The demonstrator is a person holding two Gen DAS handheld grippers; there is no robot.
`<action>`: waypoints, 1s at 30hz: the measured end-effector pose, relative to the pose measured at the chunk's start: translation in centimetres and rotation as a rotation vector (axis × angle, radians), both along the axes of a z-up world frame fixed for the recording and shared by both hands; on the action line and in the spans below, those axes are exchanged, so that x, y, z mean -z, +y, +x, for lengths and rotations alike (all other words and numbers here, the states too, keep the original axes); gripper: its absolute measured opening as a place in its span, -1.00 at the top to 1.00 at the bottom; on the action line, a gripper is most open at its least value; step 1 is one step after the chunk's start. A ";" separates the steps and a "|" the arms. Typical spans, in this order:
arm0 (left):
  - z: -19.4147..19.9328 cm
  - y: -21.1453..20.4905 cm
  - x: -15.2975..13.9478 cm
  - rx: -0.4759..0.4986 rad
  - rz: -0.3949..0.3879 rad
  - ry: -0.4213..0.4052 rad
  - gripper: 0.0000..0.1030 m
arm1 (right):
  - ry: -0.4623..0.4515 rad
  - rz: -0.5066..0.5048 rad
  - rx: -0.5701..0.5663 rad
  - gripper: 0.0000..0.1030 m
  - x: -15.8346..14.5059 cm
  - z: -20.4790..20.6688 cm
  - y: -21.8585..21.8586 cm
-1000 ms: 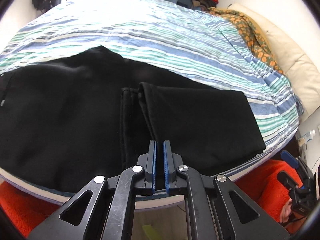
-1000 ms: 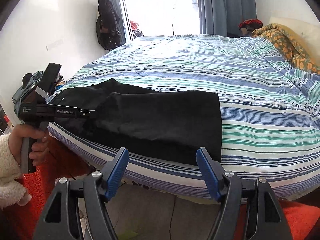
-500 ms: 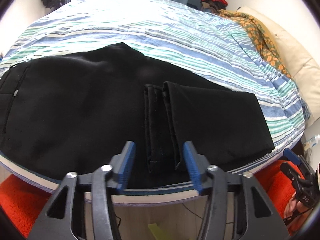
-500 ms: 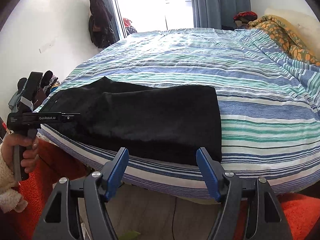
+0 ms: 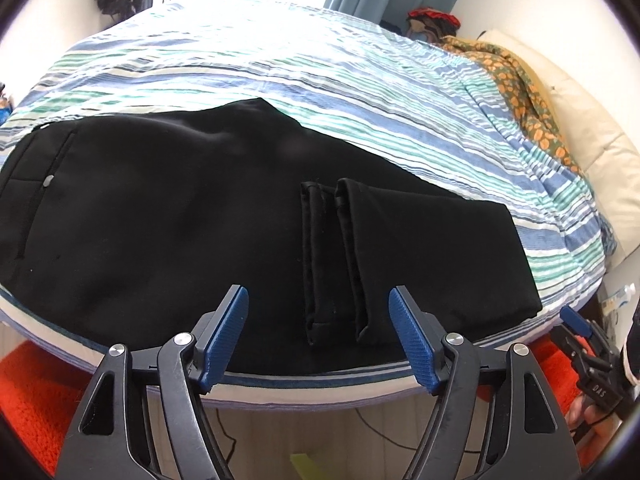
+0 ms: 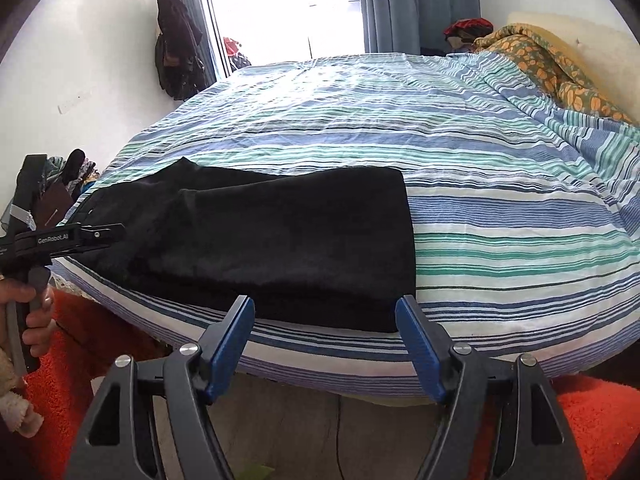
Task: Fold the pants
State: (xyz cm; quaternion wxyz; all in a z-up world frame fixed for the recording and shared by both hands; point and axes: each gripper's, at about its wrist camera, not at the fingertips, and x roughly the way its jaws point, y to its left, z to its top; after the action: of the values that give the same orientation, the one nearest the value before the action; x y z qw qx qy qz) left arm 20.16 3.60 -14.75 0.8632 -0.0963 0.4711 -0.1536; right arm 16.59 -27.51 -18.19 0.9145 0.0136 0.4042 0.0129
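Black pants (image 5: 168, 216) lie flat along the near edge of a striped bed (image 5: 320, 80), the legs folded back so the two hems (image 5: 336, 264) rest on top near the middle. My left gripper (image 5: 318, 334) is open and empty, held just off the bed edge in front of the hems. In the right wrist view the pants (image 6: 280, 240) lie ahead, and my right gripper (image 6: 324, 346) is open and empty, off the bed edge near the folded end. The left gripper also shows in the right wrist view (image 6: 104, 234).
An orange patterned blanket (image 6: 560, 68) and a cream pillow (image 5: 592, 140) lie at the right of the bed. An orange-red rug (image 6: 592, 412) covers the floor beside the bed. Dark clothes (image 6: 176, 44) hang on the far wall by the window.
My left gripper has opened from shut and drawn back from the hems. The right gripper stays open and has hardly moved.
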 end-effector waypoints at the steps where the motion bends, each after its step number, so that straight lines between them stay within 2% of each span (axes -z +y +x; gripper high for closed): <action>1: 0.0 0.1 0.0 0.000 0.001 0.002 -0.46 | -0.002 -0.005 0.009 -0.59 0.0 0.0 -0.1; 8: -0.1 0.9 0.2 -0.018 -0.005 0.011 -0.48 | -0.021 -0.041 0.026 -0.69 -0.1 0.1 -0.1; 15: -0.2 1.5 0.2 -0.046 0.034 0.012 -0.51 | -0.021 -0.073 0.014 -0.73 0.2 0.1 0.2; 23: -0.2 4.9 -0.1 -0.127 0.041 -0.010 -0.52 | 0.000 -0.103 -0.028 -0.73 0.8 0.3 1.6; 27: -0.6 7.6 -0.9 -0.232 0.075 -0.038 -0.52 | 0.004 -0.116 -0.057 -0.73 1.0 0.4 2.5; 30: -1.0 10.8 -1.2 -0.444 0.188 -0.040 -0.63 | 0.007 -0.119 -0.074 -0.73 1.2 0.4 3.0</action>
State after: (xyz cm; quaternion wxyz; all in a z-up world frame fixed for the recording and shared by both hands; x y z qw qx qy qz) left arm 19.17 14.36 -13.57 0.8901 -0.1137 0.4334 0.0828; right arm 17.03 -24.53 -19.34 0.9110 -0.0558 0.4079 0.0225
